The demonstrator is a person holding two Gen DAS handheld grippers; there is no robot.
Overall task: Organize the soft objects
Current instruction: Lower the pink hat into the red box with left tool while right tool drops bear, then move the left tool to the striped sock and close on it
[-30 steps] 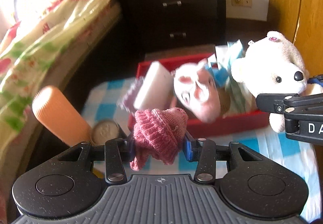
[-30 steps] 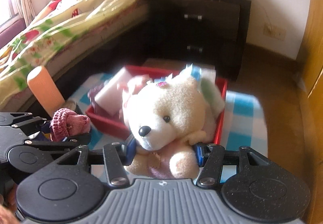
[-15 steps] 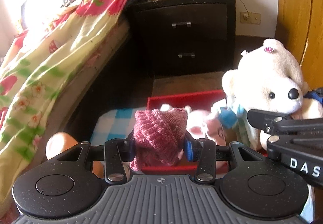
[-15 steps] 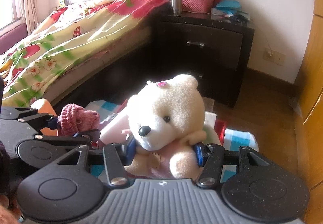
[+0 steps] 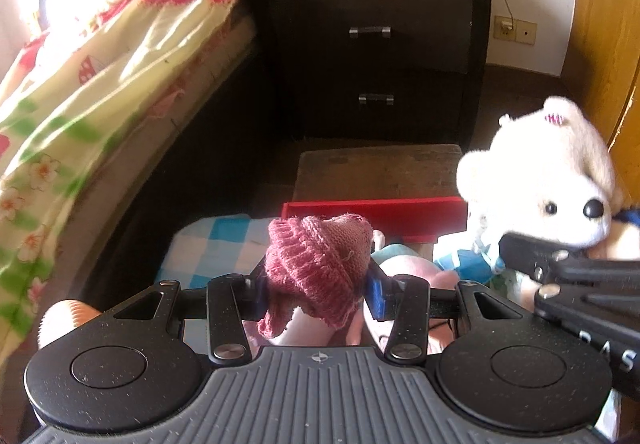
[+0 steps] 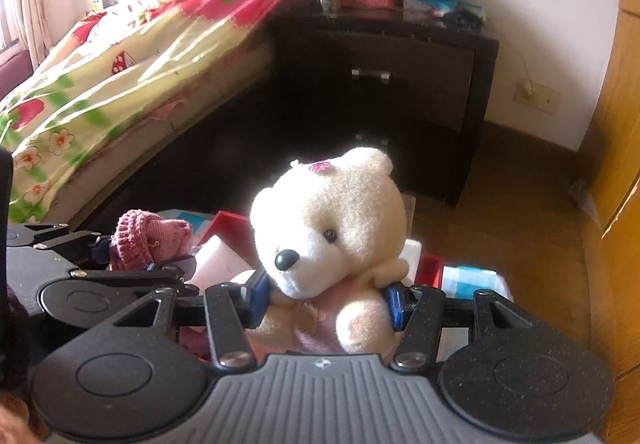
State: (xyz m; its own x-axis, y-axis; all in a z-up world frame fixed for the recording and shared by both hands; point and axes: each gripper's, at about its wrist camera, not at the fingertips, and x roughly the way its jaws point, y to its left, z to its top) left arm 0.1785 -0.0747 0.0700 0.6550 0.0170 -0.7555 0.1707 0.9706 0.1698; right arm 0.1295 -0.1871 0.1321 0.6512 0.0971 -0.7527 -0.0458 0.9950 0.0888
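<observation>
My left gripper [image 5: 318, 286] is shut on a dark pink knitted hat [image 5: 318, 262], held up above a red tray [image 5: 376, 210]. The hat also shows at the left of the right wrist view [image 6: 148, 238]. My right gripper [image 6: 324, 302] is shut on a cream teddy bear [image 6: 332, 228] in a pink outfit, held upright. The bear also shows at the right of the left wrist view [image 5: 540, 180]. Below the grippers the tray holds a pink plush [image 5: 404, 272], a blue and white cloth [image 5: 468, 258] and a white block [image 6: 220, 260].
The tray sits on a blue checked cloth [image 5: 212, 244]. An orange roll [image 5: 64, 320] lies at the lower left. A bed with a floral blanket [image 5: 100, 56] runs along the left. A dark nightstand [image 5: 380, 56] stands behind, a wooden door [image 6: 616, 164] at the right.
Both grippers have risen and tilted up with the hat and the bear still held. The tray and its contents have dropped low in both views.
</observation>
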